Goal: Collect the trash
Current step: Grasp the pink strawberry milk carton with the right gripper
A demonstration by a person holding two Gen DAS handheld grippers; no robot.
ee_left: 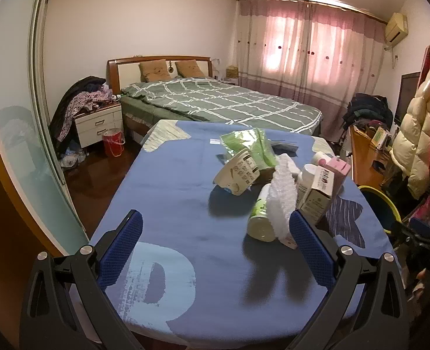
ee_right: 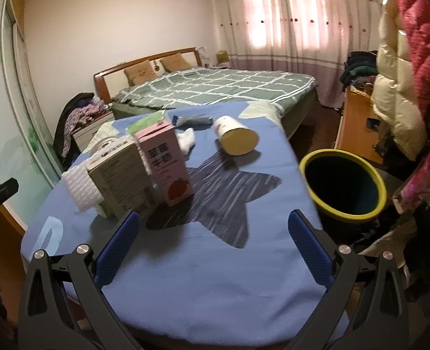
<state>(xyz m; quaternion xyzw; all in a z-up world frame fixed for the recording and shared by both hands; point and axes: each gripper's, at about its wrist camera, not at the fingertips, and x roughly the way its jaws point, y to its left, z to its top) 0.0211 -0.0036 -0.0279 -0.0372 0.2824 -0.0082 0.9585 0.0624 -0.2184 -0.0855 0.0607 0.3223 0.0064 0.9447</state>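
Observation:
Trash lies on a table with a blue cloth (ee_left: 171, 204) (ee_right: 244, 256). In the left wrist view I see a crushed paper cup (ee_left: 238, 175), a green packet (ee_left: 250, 143), a white-green bottle (ee_left: 261, 213), white bubble wrap (ee_left: 283, 198), a beige carton (ee_left: 317, 195) and a pink carton (ee_left: 339, 170). In the right wrist view the pink carton (ee_right: 165, 163) and beige carton (ee_right: 121, 178) stand upright, with a tipped white-yellow cup (ee_right: 235, 138) behind. A yellow-rimmed bin (ee_right: 343, 186) stands right of the table. My left gripper (ee_left: 215, 230) and right gripper (ee_right: 213, 227) are open and empty above the table's near edge.
A bed (ee_left: 215, 102) with a green checked cover stands behind the table. A nightstand (ee_left: 98, 122) with clothes and a red bucket (ee_left: 113, 141) are at the left. A wooden desk (ee_right: 358, 122) and hanging coats (ee_right: 404, 73) are at the right.

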